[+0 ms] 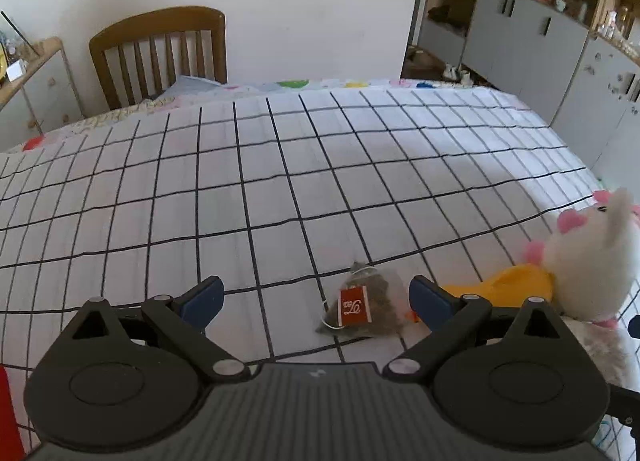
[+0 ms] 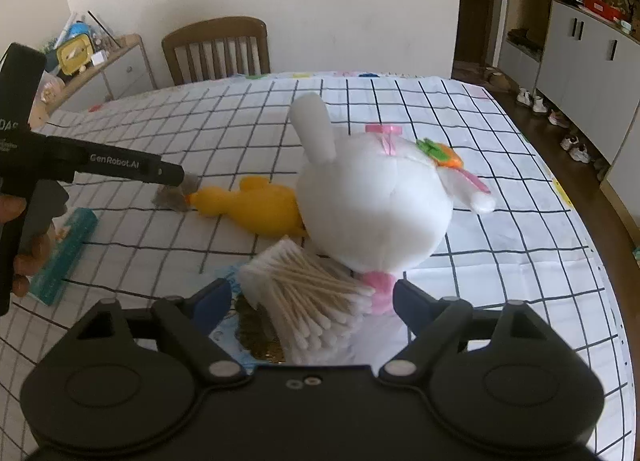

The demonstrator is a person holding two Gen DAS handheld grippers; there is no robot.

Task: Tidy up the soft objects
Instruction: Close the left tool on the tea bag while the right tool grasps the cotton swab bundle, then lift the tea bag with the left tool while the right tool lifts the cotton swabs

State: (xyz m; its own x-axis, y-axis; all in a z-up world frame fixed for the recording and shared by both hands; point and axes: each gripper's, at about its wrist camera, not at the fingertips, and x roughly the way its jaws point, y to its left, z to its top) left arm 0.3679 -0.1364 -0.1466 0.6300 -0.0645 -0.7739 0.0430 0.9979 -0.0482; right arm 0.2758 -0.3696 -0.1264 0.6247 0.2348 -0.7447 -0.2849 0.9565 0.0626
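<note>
Left claw (image 1: 316, 297): hovering released at the bottom of the left wrist view, its blue-tipped fingers (image 1: 202, 299) spread wide over the tabletop and gripping nothing.
Tea bag (image 1: 362, 307): lying flat between those spread fingers, lower centre, its red tag facing up; touching neither finger.
Right claw (image 2: 312, 301): hanging released at the bottom of the right wrist view, fingers spread apart.
Cotton swabs (image 2: 308, 293): a wrapped bundle sitting between the right claw's fingers; whether a finger is touching it, I cannot tell.
White plush rabbit (image 2: 372, 197): lying at centre frame just beyond the swabs, pink bow and a carrot patch on its head.
Yellow duck toy (image 2: 256, 207): lying left of the rabbit, its tail end touching the plush, its beak beside the tea bag.
Teal packet (image 2: 64, 257): resting at the left edge.
Tabletop (image 1: 280, 181): wearing a white cloth with a black grid.
Wooden chair (image 1: 160, 57): standing at the far side, upper left.
</note>
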